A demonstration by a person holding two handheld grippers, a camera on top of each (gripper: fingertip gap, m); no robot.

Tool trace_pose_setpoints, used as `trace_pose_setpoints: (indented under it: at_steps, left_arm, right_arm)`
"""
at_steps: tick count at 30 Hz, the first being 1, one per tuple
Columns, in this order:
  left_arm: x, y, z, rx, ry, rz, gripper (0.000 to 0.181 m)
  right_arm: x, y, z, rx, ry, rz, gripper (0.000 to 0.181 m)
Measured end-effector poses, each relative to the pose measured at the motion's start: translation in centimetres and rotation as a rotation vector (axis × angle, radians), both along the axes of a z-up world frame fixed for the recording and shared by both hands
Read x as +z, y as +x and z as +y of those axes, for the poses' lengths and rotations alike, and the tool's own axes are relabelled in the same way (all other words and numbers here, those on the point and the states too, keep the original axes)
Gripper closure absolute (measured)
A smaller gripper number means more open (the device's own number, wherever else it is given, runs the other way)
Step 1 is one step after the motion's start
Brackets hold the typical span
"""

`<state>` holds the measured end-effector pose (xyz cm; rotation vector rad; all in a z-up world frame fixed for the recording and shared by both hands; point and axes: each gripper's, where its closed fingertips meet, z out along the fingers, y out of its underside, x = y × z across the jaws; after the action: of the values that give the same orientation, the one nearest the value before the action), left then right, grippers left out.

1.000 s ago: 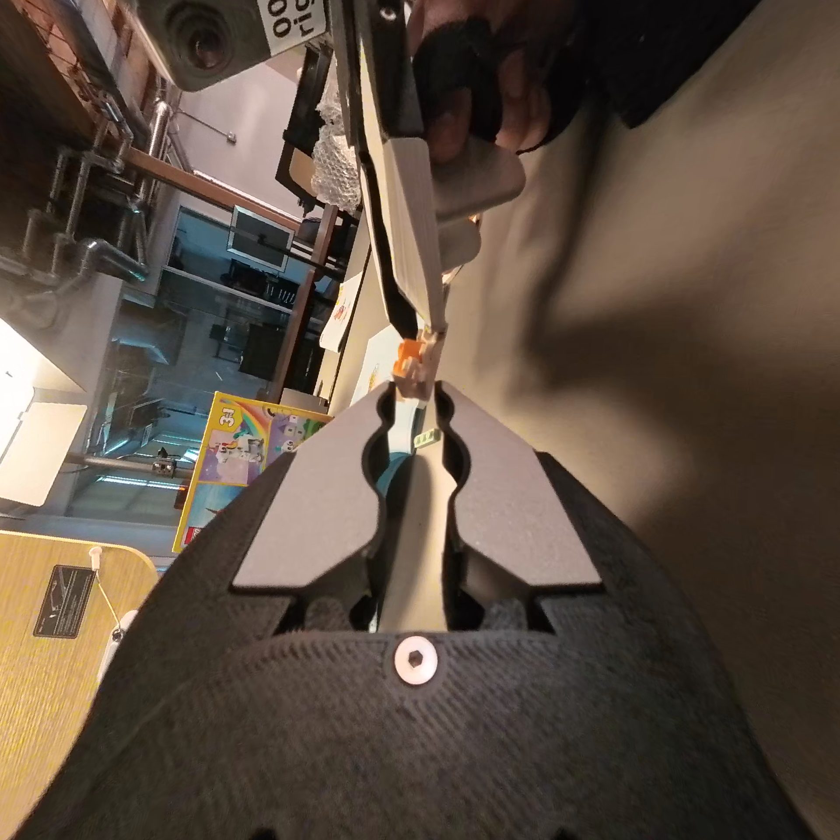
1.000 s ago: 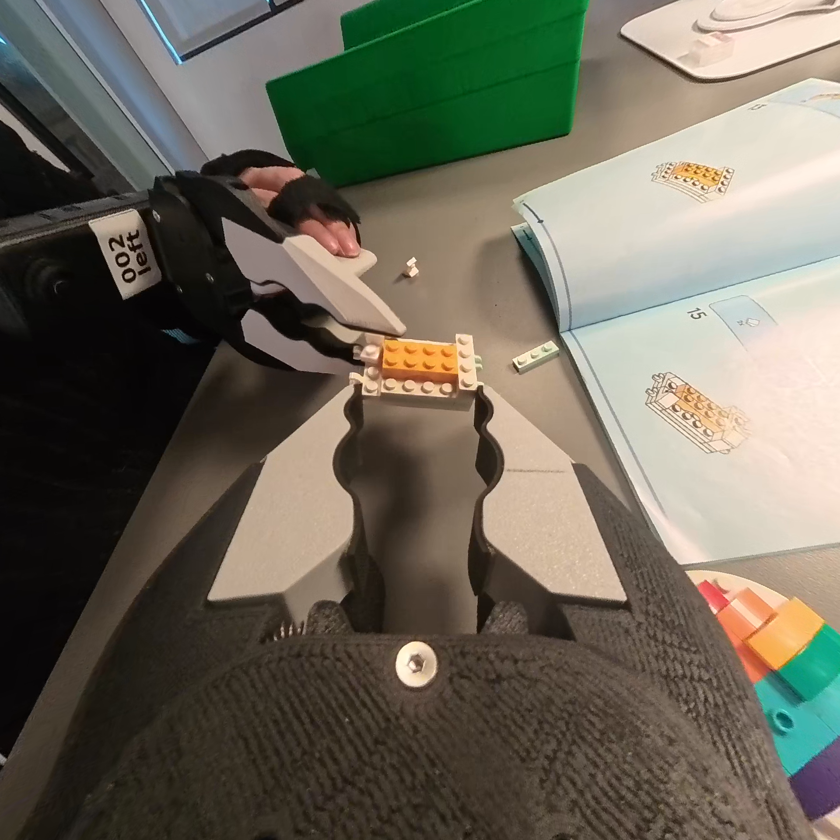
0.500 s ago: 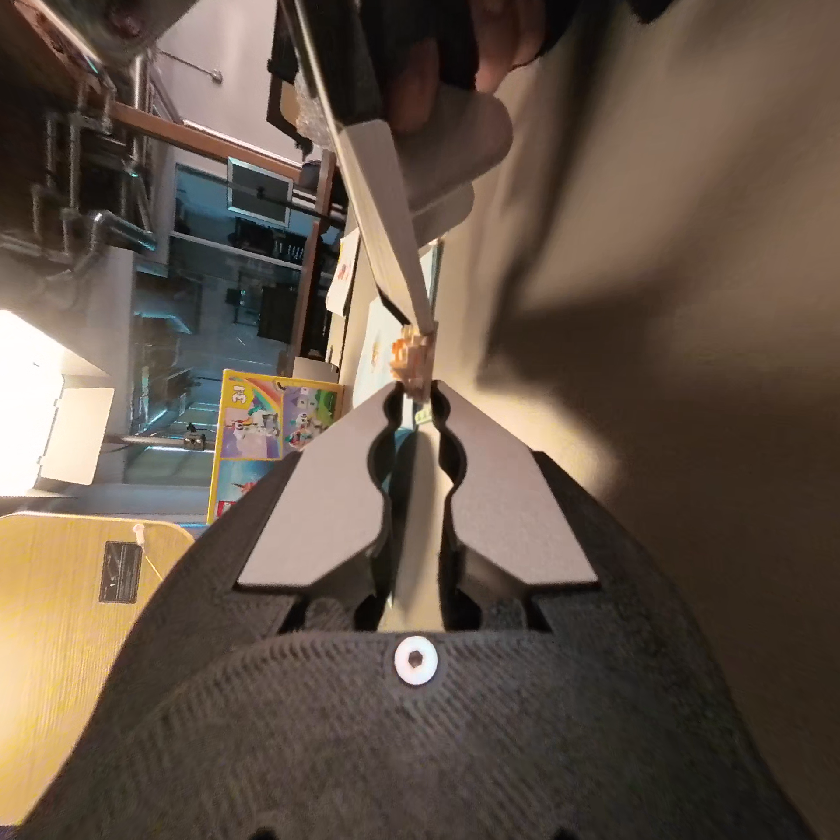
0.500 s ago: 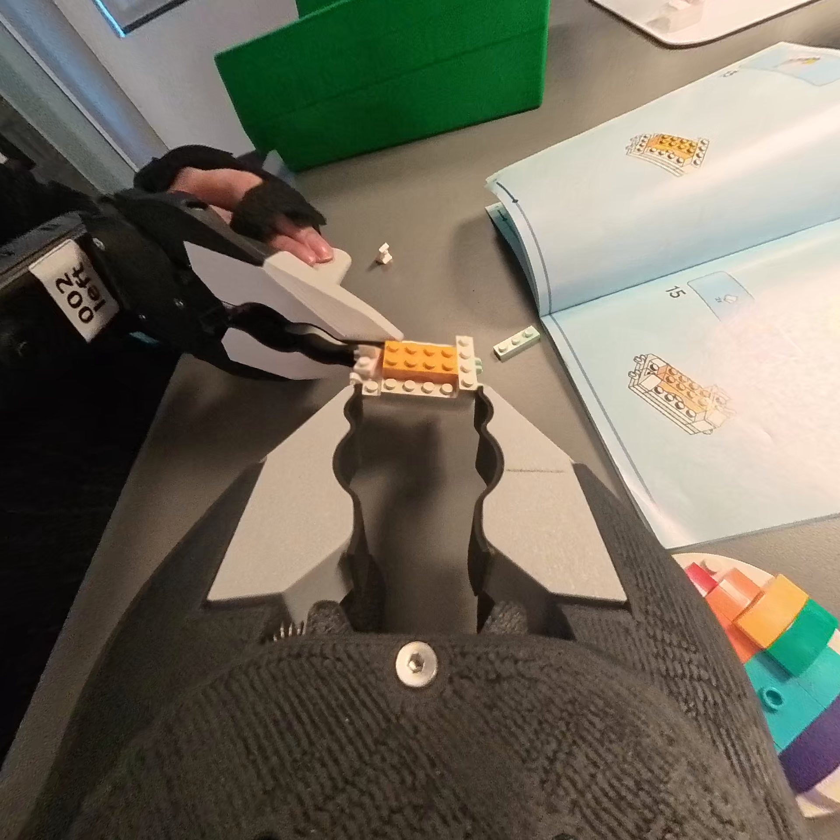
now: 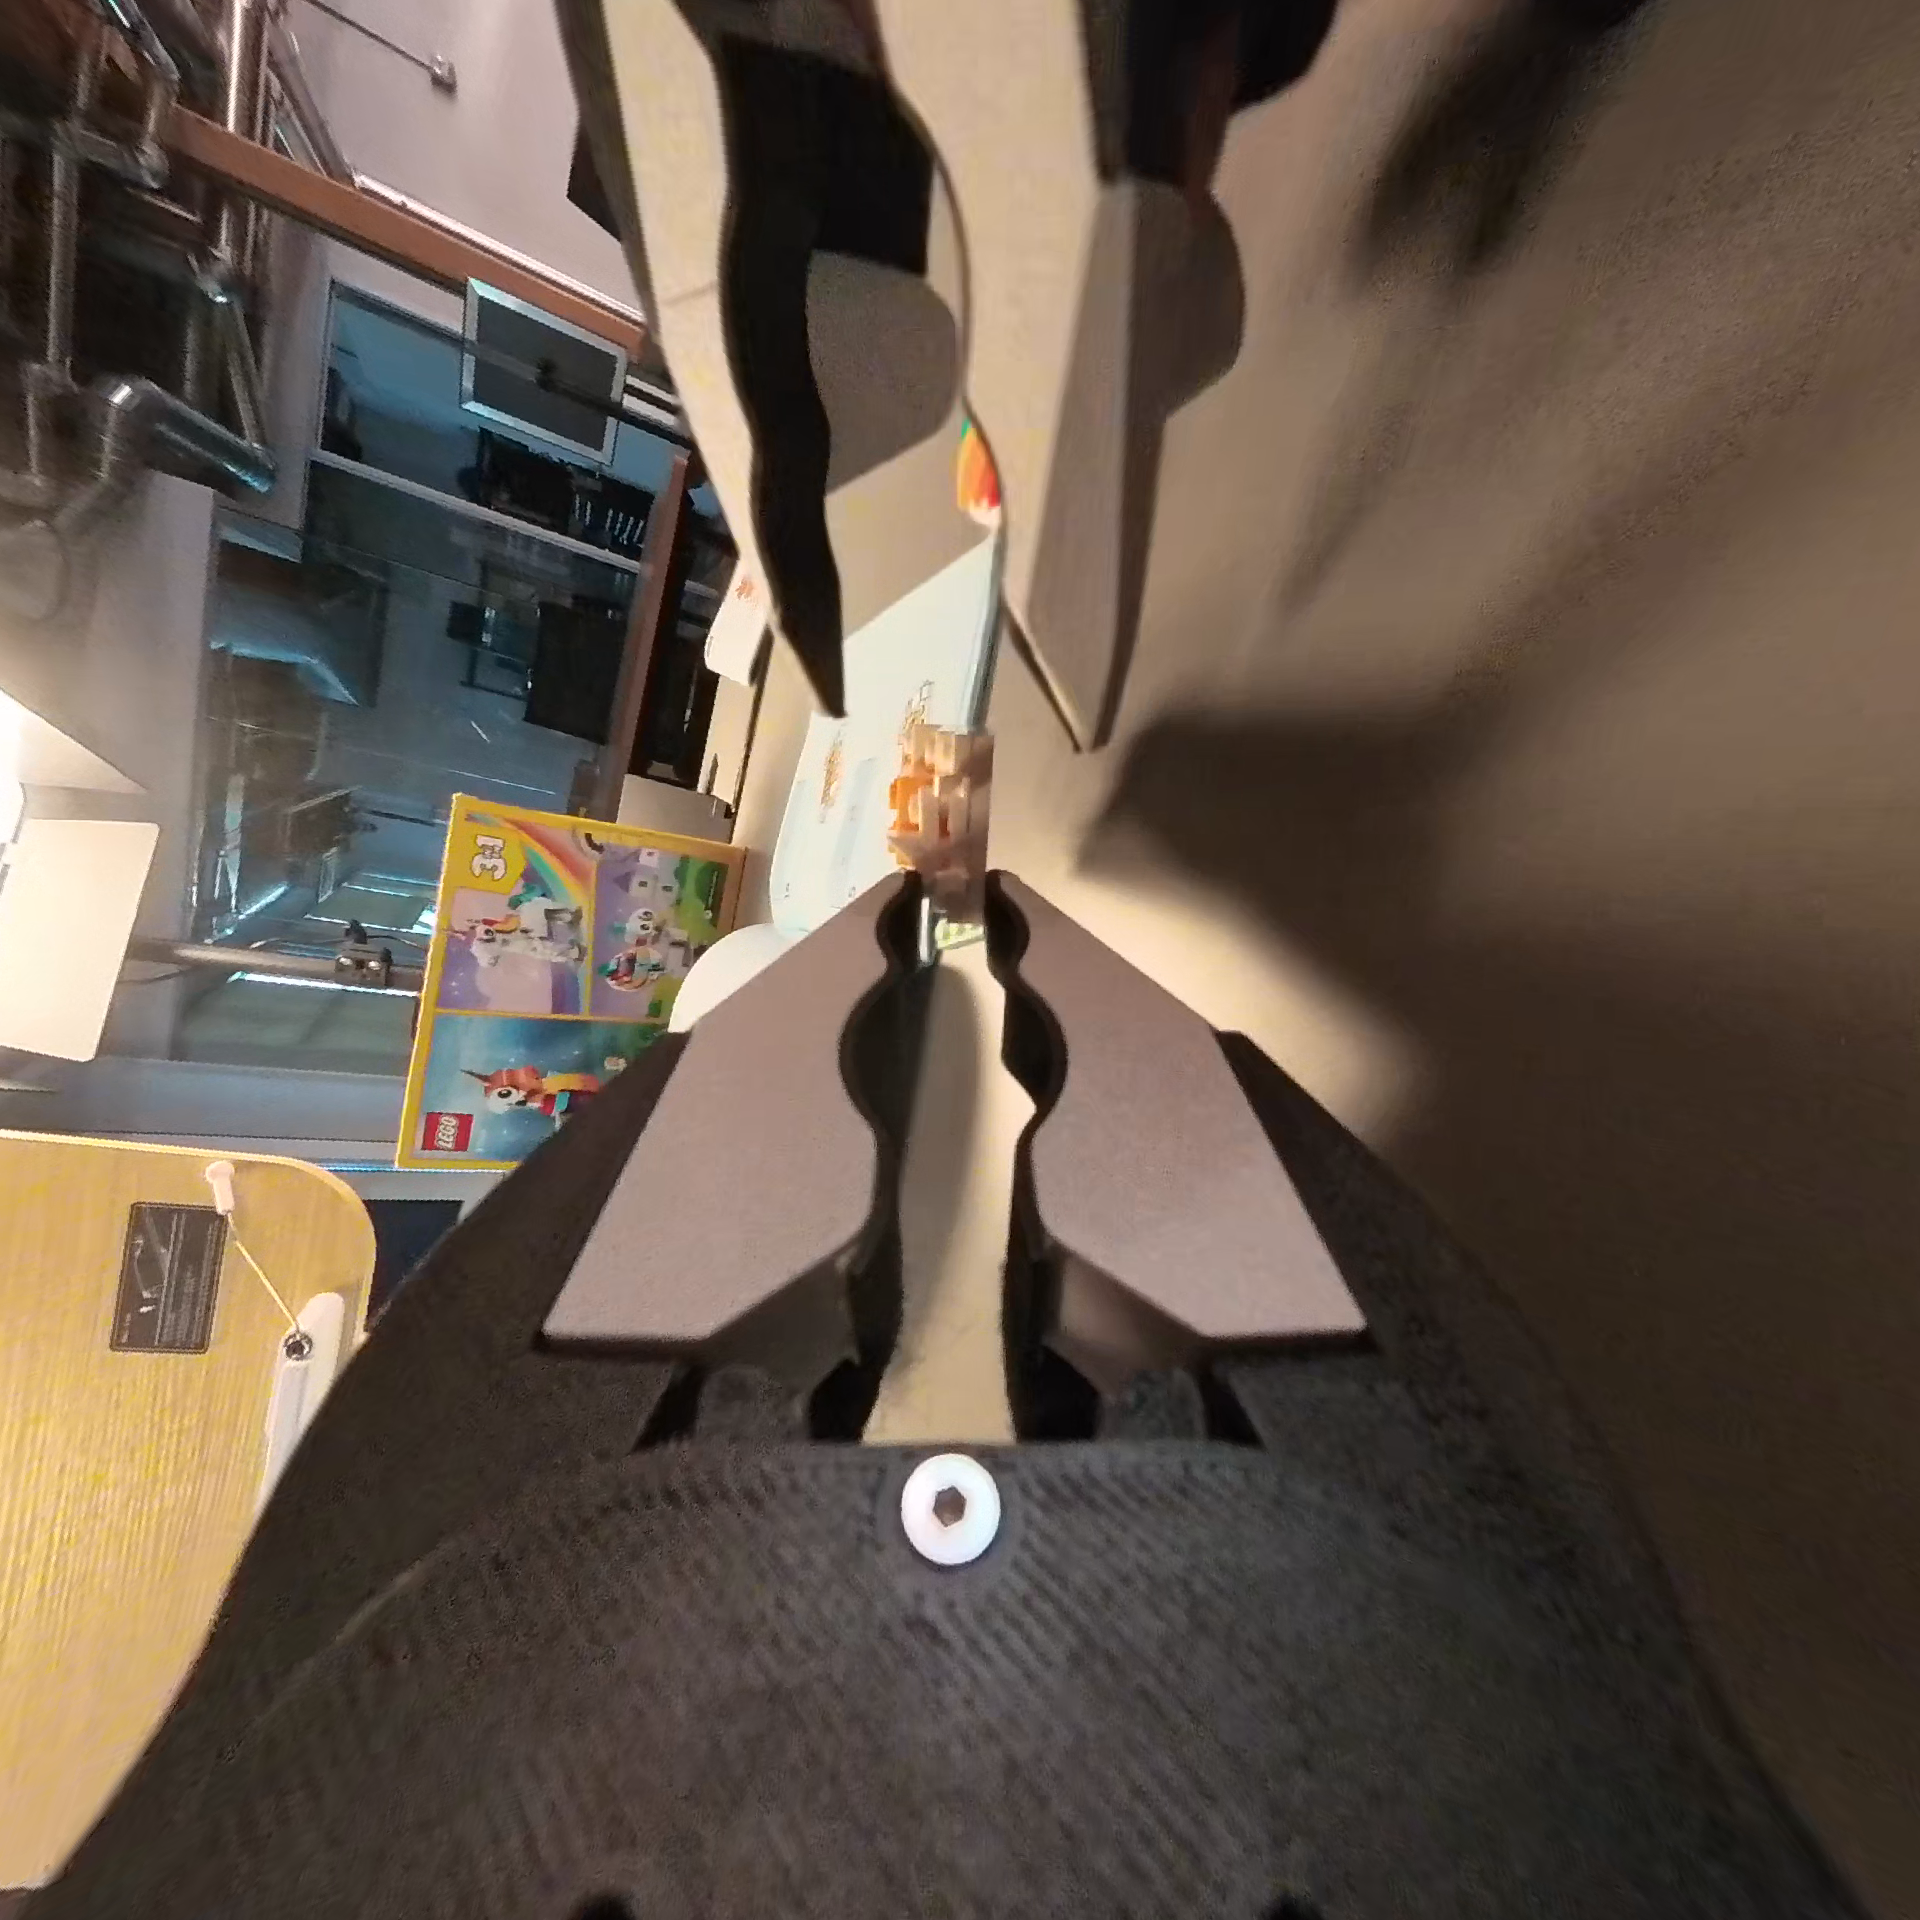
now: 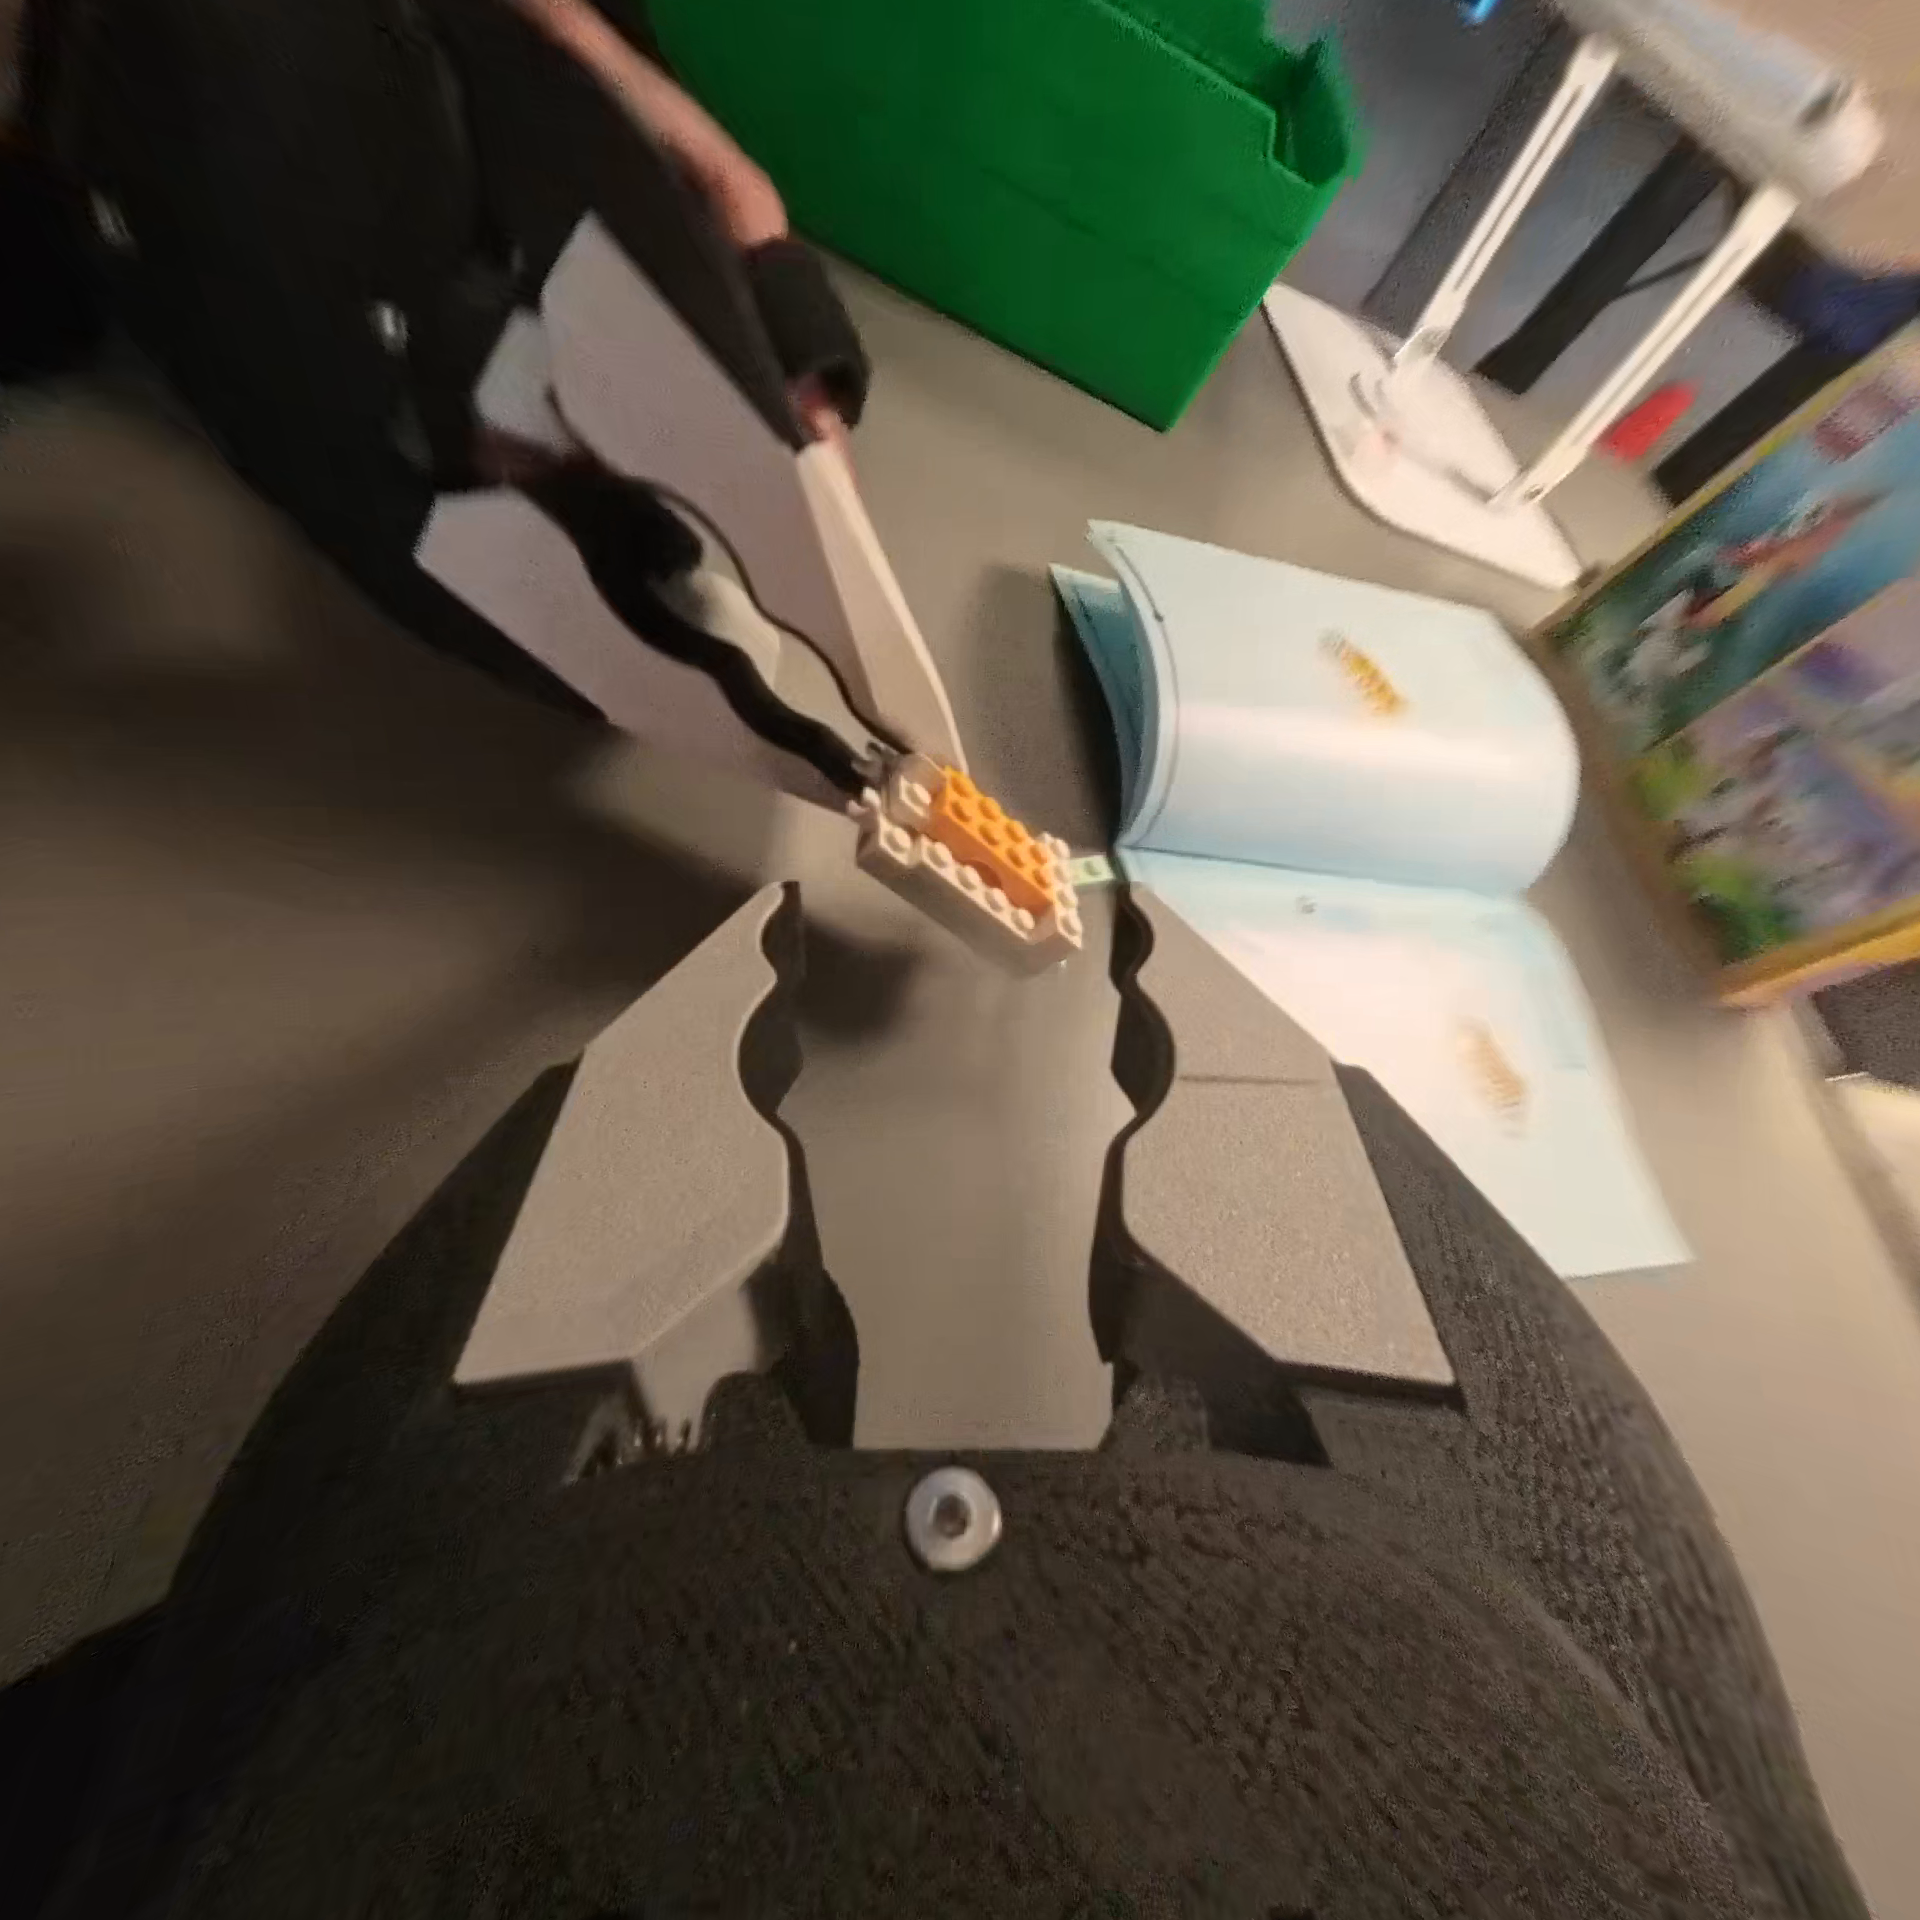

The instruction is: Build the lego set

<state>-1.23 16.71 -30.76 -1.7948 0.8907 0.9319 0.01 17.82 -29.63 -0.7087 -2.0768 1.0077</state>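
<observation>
The small lego assembly (image 6: 971,878), a white base with an orange brick on top, hangs tilted just above the grey table (image 6: 312,935). My left gripper (image 6: 883,769) is shut on its left end. In the left wrist view my left gripper (image 5: 951,888) pinches the assembly (image 5: 940,821) at its tips. My right gripper (image 6: 951,899) is open and empty, its jaws standing either side of the assembly without touching it. It also shows in the left wrist view (image 5: 956,722), jaws spread above the assembly. A small light green plate (image 6: 1093,871) lies on the table behind the assembly.
An open light blue instruction booklet (image 6: 1351,831) lies to the right. A green box (image 6: 1039,156) stands at the back. The colourful lego box (image 6: 1766,727) stands at the far right, also in the left wrist view (image 5: 561,977). A white stand base (image 6: 1434,457) sits behind the booklet. The tips of both grippers are at nearly the same place. Left tips and right tips are each some 7 cm from the small light green plate (image 6: 1093,871).
My right gripper has let go of the assembly and opened wider. My left gripper now holds it alone, and it has tilted. Both views have swung and are blurred by motion.
</observation>
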Motion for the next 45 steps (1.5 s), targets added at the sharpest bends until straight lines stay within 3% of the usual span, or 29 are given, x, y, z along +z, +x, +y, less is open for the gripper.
trace_pose_setpoints:
  at_steps: [5, 13, 16, 20, 28, 38, 45]
  left_arm:
    - [0.4, 0.6, 0.1, -0.020, 0.011, -0.022, 0.171]
    - [1.3, 1.8, 0.1, -0.063, 0.037, -0.054, 0.170]
    - [1.2, 2.1, 0.0, -0.082, 0.037, -0.127, 0.170]
    - [1.5, 2.5, -0.4, -0.118, 0.043, -0.198, 0.150]
    - [1.7, 3.5, -0.8, -0.207, 0.033, -0.062, 0.145]
    - [1.5, 3.6, -0.3, -0.226, 0.012, -0.015, 0.147]
    - [1.6, 3.0, -0.5, -0.215, 0.009, 0.046, 0.162]
  right_arm:
    - [-0.4, -1.1, 0.2, -0.056, 0.370, 0.170, 0.128]
    - [0.0, -1.4, -0.3, -0.052, 0.637, 0.315, 0.162]
    - [-0.2, -1.2, -0.5, -0.035, 0.621, 0.285, 0.163]
    - [-0.4, -1.0, -0.2, -0.034, 0.603, 0.247, 0.163]
    - [-0.7, -1.0, -0.3, -0.030, 0.615, 0.231, 0.163]
    - [-0.7, -1.0, -0.7, -0.020, 0.615, 0.233, 0.163]
    - [-0.9, -0.9, -0.9, -0.009, 0.608, 0.225, 0.163]
